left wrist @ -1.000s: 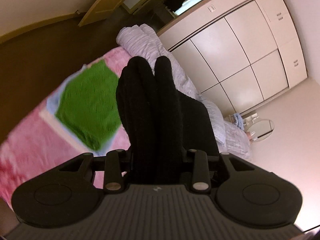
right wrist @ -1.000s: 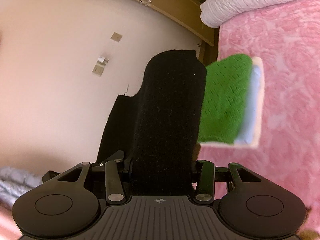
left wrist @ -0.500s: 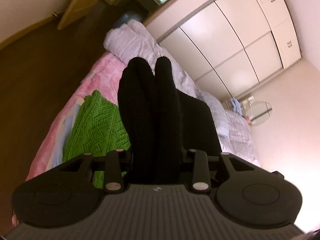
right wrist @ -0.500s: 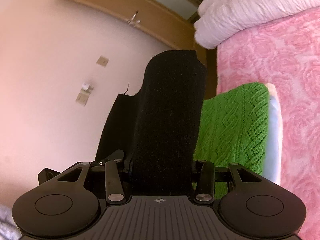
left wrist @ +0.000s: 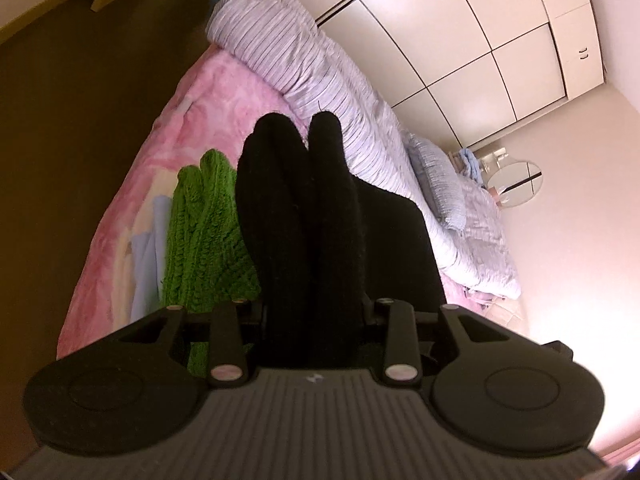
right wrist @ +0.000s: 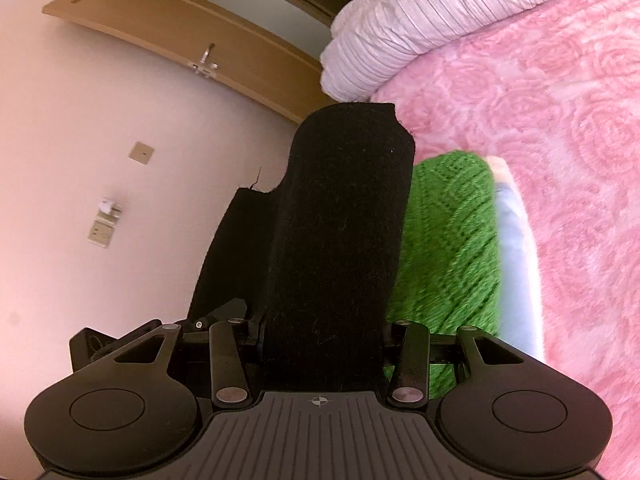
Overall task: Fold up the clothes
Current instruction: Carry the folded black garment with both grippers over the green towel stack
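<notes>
Left hand-held gripper (left wrist: 308, 216): nearest the lens in the left wrist view; we see thick black cloth bunched in two rolls between its jaws, which are clamped on it. We judge the bunching to be several layers gathered so that one end of a folded piece travels as a unit.
Right hand-held gripper (right wrist: 340, 216): nearest the lens in the right wrist view; its jaws are clenched on a flatter, wider band of the same black cloth, presumably the other end.
Black garment (right wrist: 344, 240): the task's thing, held off the bed by both grippers; it fills the middle of each view and hides the fingertips. We read the two-point hold as a way to keep the fold from falling open.
Green knit (left wrist: 204, 236): folded, lying just beyond and below the black garment, on top of a pale blue piece (right wrist: 514, 264) with a cream layer at its edge. We take this for the stack of finished items, and the likely place for the black one.
Bed (right wrist: 560, 140): pink rose-patterned cover, carrying the stack near its edge.
Striped bedding (left wrist: 320, 80): rolled along the far side of the bed, apparently pushed back to leave room for folding.
Wardrobe (left wrist: 460, 40): pale panelled doors at the far wall.
</notes>
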